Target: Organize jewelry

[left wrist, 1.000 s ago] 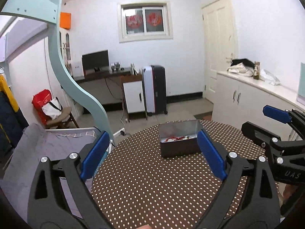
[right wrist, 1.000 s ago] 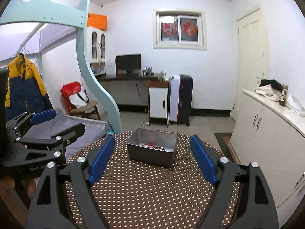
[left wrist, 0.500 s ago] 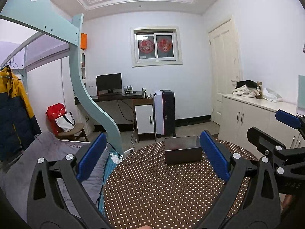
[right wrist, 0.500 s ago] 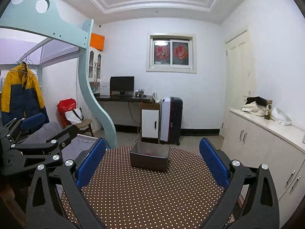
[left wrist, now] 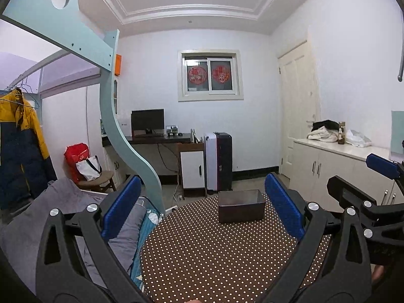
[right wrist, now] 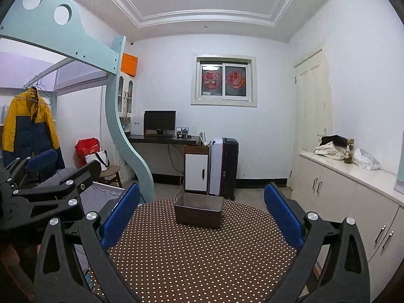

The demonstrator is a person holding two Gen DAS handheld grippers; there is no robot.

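A dark metal box [left wrist: 241, 205] stands at the far side of a round table with a brown polka-dot cloth [left wrist: 214, 257]. It also shows in the right wrist view [right wrist: 199, 210]. Its inside is hidden from this low angle, so no jewelry shows. My left gripper [left wrist: 202, 208] is open and empty, held well back from the box. My right gripper [right wrist: 202, 214] is open and empty too, at about the same distance. Each gripper shows in the other's view: the right one [left wrist: 363, 184] at the right edge, the left one [right wrist: 60, 169] at the left edge.
A bed with grey bedding [left wrist: 63, 207] and a pale blue bunk frame [left wrist: 118, 136] lie left of the table. White cabinets [right wrist: 353, 197] run along the right wall. A desk with a monitor [right wrist: 159, 123] and a suitcase [right wrist: 224, 166] stand at the back.
Both grippers have tilted upward and drawn back. The box now looks lower and farther, and the red jewelry seen inside it a second ago is hidden.
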